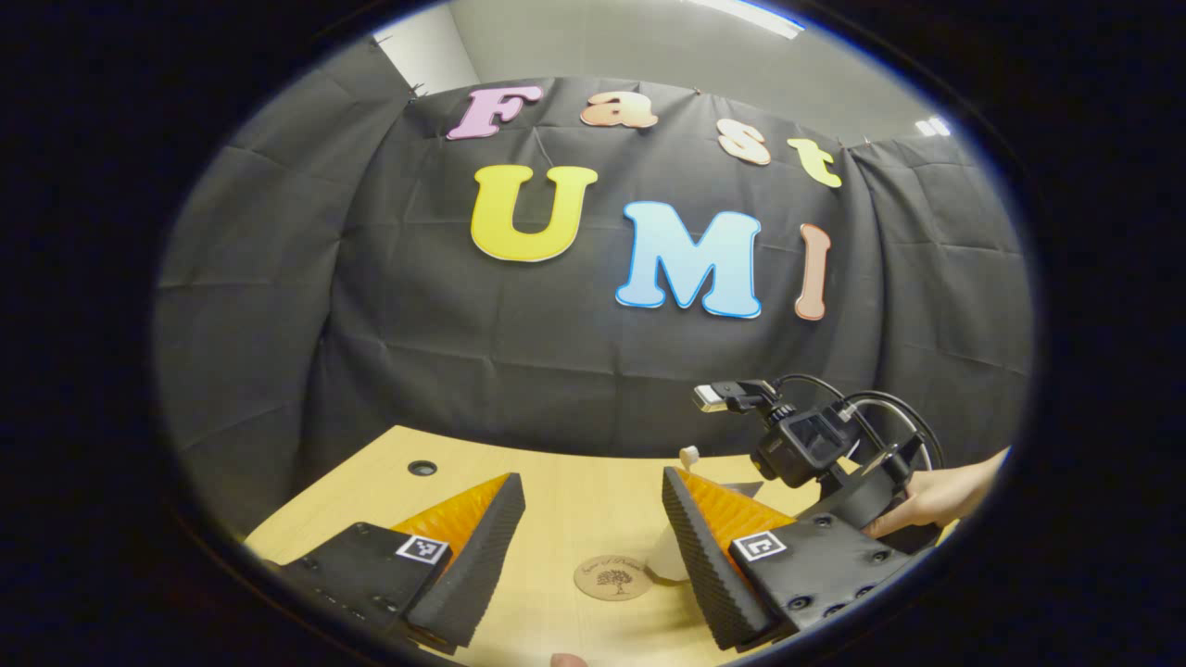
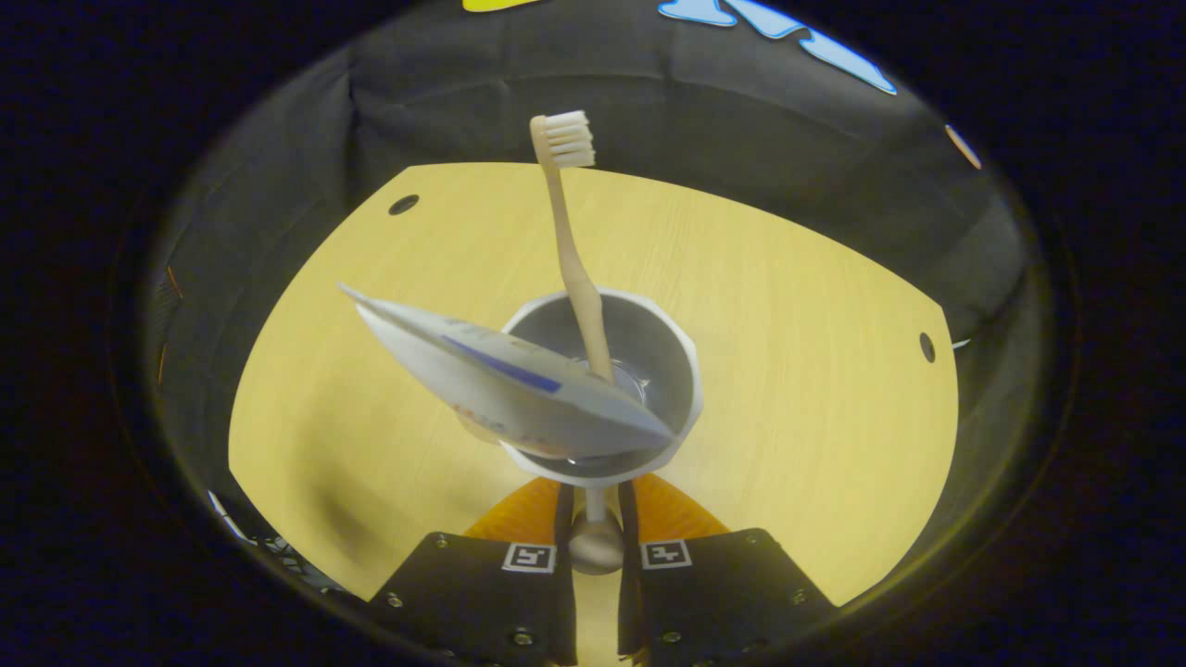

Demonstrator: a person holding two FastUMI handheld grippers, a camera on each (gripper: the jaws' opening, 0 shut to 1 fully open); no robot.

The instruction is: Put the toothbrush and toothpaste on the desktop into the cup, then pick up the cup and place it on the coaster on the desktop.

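Note:
In the right gripper view a white cup (image 2: 649, 371) with a grey inside holds a beige toothbrush (image 2: 570, 241), standing bristles up, and a white and blue toothpaste tube (image 2: 500, 380) that leans out to the left. My right gripper (image 2: 593, 496) is shut on the cup's handle (image 2: 595, 537). In the left gripper view my left gripper (image 1: 591, 482) is open with nothing between its fingers. Below it on the desk lies the round brown coaster (image 1: 612, 577). The cup (image 1: 665, 558) stands just right of the coaster, mostly hidden behind my right finger (image 1: 704, 547). The toothbrush head (image 1: 688, 456) pokes up above it.
The yellow wooden desk (image 2: 815, 371) has small round cable holes (image 2: 403, 204) near its far corners. A hand (image 1: 936, 496) holds the right gripper's camera body (image 1: 806, 445) at the right of the left gripper view. Black cloth walls close the booth behind the desk.

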